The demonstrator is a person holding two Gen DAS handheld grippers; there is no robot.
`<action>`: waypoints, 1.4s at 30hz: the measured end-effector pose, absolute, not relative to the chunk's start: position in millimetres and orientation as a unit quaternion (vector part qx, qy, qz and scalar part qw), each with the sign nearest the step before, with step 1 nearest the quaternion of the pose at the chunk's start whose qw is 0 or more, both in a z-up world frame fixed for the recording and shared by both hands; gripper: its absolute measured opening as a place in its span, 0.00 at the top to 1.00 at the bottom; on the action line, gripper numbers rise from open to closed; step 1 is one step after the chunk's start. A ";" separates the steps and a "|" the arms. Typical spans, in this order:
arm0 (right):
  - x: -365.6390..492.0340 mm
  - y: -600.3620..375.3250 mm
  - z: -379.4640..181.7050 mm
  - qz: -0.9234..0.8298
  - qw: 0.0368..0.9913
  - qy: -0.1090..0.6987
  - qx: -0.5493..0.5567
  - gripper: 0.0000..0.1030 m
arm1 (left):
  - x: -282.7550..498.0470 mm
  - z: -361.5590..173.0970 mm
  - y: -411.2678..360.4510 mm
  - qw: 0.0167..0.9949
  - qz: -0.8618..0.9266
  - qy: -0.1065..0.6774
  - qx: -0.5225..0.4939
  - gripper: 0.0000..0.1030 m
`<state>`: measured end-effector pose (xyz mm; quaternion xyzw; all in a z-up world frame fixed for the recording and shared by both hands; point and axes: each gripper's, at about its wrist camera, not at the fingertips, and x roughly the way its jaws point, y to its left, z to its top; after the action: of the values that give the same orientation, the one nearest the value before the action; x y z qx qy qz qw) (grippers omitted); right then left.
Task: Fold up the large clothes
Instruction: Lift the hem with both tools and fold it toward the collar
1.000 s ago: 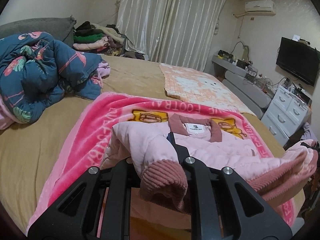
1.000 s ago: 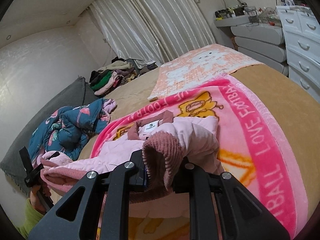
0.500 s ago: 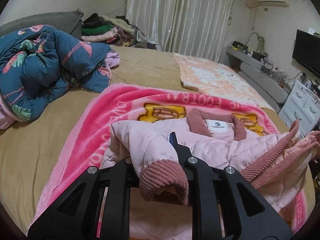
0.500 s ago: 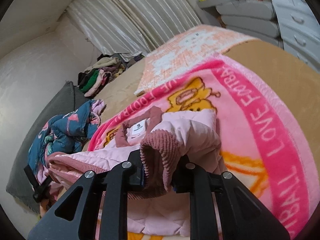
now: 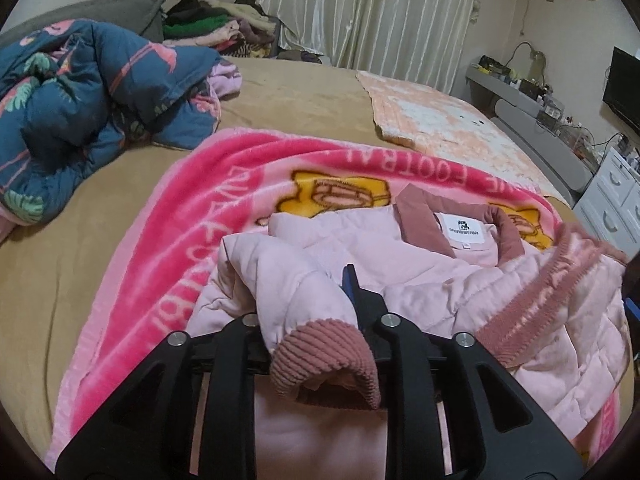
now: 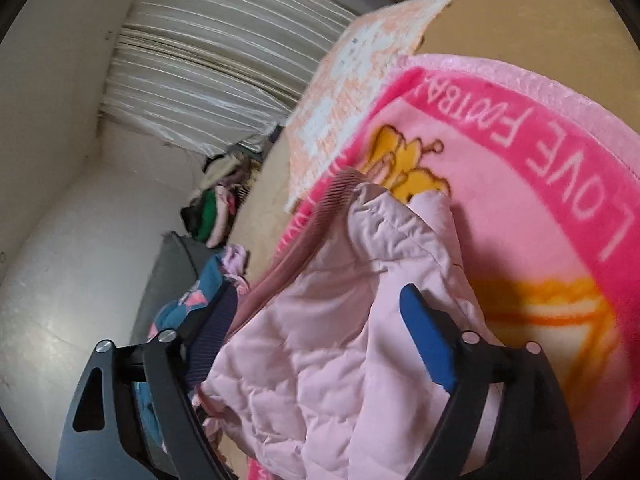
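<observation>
A pale pink quilted jacket (image 5: 420,276) with dusty-rose collar and ribbed cuffs lies on a pink "LOVE FOOTBALL" blanket (image 5: 192,208) on the bed. My left gripper (image 5: 316,320) is shut on the jacket's left sleeve just above its ribbed cuff (image 5: 324,356). In the right wrist view the jacket (image 6: 332,328) is draped loosely between the fingers of my right gripper (image 6: 320,312), whose jaws stand wide apart; its blue pad (image 6: 426,344) shows bare. The jacket's right side with the ribbed hem (image 5: 532,312) is folded in over the body.
A rumpled dark blue flamingo quilt (image 5: 84,104) lies at the left of the tan bed (image 5: 60,264). An orange-and-white blanket (image 5: 436,120) lies behind. A pile of clothes (image 5: 216,28) sits by the curtains. White drawers (image 5: 612,204) and a TV stand right.
My right gripper has opened and let go of the ribbed cuff, tilting left; the jacket's right side has come over onto the body. My left gripper still holds its sleeve and moved slightly forward.
</observation>
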<state>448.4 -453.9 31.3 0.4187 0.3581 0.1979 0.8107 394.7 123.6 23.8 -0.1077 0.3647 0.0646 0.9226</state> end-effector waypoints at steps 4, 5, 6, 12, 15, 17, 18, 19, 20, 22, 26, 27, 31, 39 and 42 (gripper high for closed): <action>421.3 -446.0 40.4 0.164 0.873 0.355 0.292 0.12 | 389.1 25.2 124.7 0.925 0.047 0.353 -0.133 0.48; 415.1 -443.4 38.4 0.159 0.881 0.357 0.265 0.12 | 386.9 27.6 123.6 0.926 0.044 0.349 -0.137 0.30; 409.9 -441.5 35.6 0.154 0.887 0.360 0.245 0.12 | 383.1 31.8 121.9 0.929 0.044 0.341 -0.137 0.26; 382.3 -428.7 26.4 0.139 0.916 0.348 0.143 0.10 | 349.5 64.3 120.5 0.945 0.039 0.294 -0.139 0.10; 370.6 -422.6 23.8 0.149 0.919 0.346 0.117 0.09 | 330.7 68.9 130.5 0.949 0.058 0.280 -0.133 0.09; 365.8 -418.7 19.3 0.153 0.920 0.347 0.100 0.09 | 323.6 63.3 138.3 0.947 0.071 0.284 -0.131 0.09; 364.1 -417.8 17.3 0.153 0.921 0.347 0.093 0.09 | 319.3 55.3 144.5 0.944 0.081 0.292 -0.130 0.09; 361.8 -416.1 15.0 0.155 0.921 0.346 0.086 0.09 | 315.8 45.2 150.7 0.939 0.087 0.303 -0.133 0.09; 359.9 -414.3 12.0 0.158 0.921 0.347 0.082 0.09 | 313.5 36.8 156.4 0.935 0.090 0.313 -0.138 0.09; 359.3 -413.8 4.7 0.163 0.917 0.355 0.086 0.09 | 307.8 13.2 168.5 0.924 0.091 0.336 -0.157 0.09; 358.3 -416.8 -9.6 0.162 0.912 0.363 0.105 0.09 | 298.1 -13.1 177.9 0.919 0.066 0.346 -0.175 0.09; 358.6 -417.3 -11.2 0.160 0.912 0.363 0.106 0.09 | 298.9 -19.0 177.6 0.918 0.055 0.351 -0.176 0.09; 367.3 -408.9 -20.7 0.165 0.903 0.388 0.082 0.39 | 306.7 -30.5 164.5 0.918 0.048 0.365 -0.150 0.38; 386.9 -391.1 20.0 0.160 0.922 0.347 0.058 0.79 | 332.8 -3.6 144.3 0.931 0.067 0.339 -0.119 0.91; 408.8 -386.1 38.7 0.155 0.930 0.327 0.062 0.80 | 350.5 10.2 147.5 0.932 0.080 0.332 -0.120 0.91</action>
<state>408.8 -386.1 38.7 0.0624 0.3268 0.1548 0.9302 350.5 147.5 10.2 -0.1202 0.3321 0.0804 0.9321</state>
